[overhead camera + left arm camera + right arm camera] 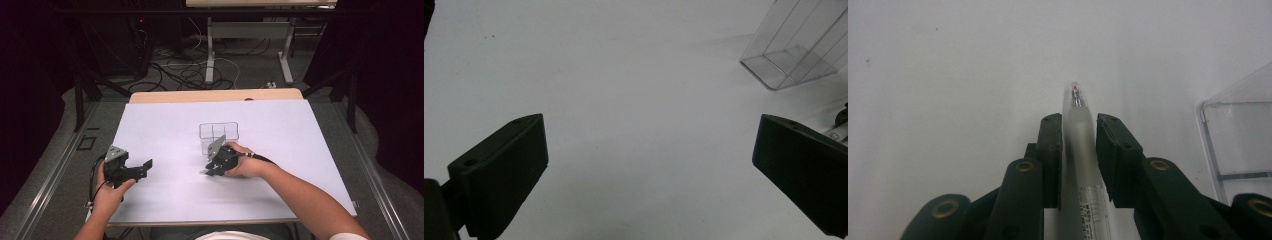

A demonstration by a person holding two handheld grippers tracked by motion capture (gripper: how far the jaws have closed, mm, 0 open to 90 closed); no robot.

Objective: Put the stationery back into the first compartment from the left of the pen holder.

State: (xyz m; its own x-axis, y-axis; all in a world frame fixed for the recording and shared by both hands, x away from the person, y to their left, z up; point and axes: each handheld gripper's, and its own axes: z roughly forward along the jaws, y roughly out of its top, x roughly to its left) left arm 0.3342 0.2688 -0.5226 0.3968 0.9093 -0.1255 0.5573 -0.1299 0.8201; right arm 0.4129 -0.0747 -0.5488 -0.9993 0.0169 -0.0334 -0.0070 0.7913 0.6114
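A clear plastic organizer (219, 132) with several compartments stands near the middle of the white sheet (290, 135). Just in front of it, my right gripper (208, 170) is shut on a frosted translucent pen (1078, 145). The pen's reddish tip sticks out past the jaws, low over the sheet. In the right gripper view the organizer (1243, 130) lies to the right of the jaws. My left gripper (141, 167) rests at the sheet's left, apart from the organizer. Its jaws stand wide open over bare sheet (649, 150), with the organizer (794, 50) at upper right.
The white sheet covers a wooden table whose far edge (215, 95) shows. Beyond it, cables (185, 70) lie on the floor under a second table (260, 4). Dark curtains and frame posts flank both sides.
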